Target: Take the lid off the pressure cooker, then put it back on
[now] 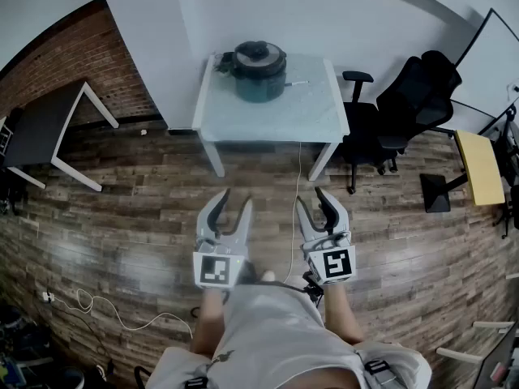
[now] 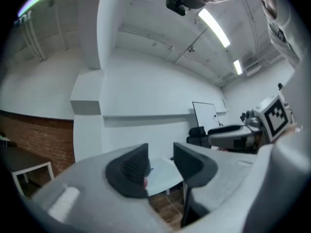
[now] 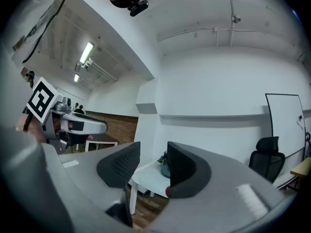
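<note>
The dark teal pressure cooker [image 1: 259, 71] stands with its black lid [image 1: 258, 53] on, at the back of a white table [image 1: 268, 116] across the wooden floor. Both grippers are held level in front of the person, well short of the table. My left gripper [image 1: 236, 198] has its jaws a little apart with nothing between them; in the left gripper view [image 2: 160, 161] only the table [image 2: 162, 177] shows through the gap. My right gripper [image 1: 310, 198] is likewise slightly parted and empty; in the right gripper view [image 3: 153, 166] the cooker [image 3: 163, 169] appears far off between the jaws.
Black office chairs [image 1: 405, 96] stand to the right of the table, with a yellow-topped stand [image 1: 480, 164] beyond them. A dark desk [image 1: 40, 128] sits at the left by the brick wall. A white cord [image 1: 298, 177] hangs from the table, and a cable [image 1: 97, 306] lies on the floor.
</note>
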### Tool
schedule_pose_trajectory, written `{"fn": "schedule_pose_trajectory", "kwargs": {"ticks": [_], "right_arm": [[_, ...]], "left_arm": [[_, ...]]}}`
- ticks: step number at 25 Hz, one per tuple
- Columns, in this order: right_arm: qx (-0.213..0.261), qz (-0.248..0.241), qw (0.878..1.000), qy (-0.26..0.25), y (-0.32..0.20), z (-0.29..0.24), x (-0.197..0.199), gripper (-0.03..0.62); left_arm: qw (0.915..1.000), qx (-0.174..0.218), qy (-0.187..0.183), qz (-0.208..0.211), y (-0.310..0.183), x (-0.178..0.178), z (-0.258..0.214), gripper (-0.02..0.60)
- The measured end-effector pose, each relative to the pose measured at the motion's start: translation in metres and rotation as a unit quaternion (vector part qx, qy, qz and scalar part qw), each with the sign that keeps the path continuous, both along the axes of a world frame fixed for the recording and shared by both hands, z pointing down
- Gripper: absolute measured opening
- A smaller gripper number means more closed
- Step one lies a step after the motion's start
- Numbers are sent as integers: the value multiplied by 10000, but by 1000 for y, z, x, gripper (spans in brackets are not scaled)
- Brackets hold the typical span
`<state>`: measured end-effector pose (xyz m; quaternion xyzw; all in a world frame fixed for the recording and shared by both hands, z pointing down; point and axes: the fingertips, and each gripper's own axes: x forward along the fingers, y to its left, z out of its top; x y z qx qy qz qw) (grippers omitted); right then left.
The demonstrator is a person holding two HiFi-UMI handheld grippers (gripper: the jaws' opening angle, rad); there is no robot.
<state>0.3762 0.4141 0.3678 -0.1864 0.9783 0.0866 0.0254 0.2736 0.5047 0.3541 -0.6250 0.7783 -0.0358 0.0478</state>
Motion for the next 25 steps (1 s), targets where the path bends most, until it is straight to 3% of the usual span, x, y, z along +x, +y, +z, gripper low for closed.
{"fn": "schedule_pose_trajectory", "kwargs": {"ticks": [6, 25], "right_arm": [[-194, 71, 9993, -315, -15, -1, -1, 179], [-222, 19, 9998, -5, -66, 12, -49, 179]], "left_arm": [[10000, 25, -64, 42, -12, 1, -1, 160], [9999, 24, 88, 71, -68, -45, 10, 154]]}}
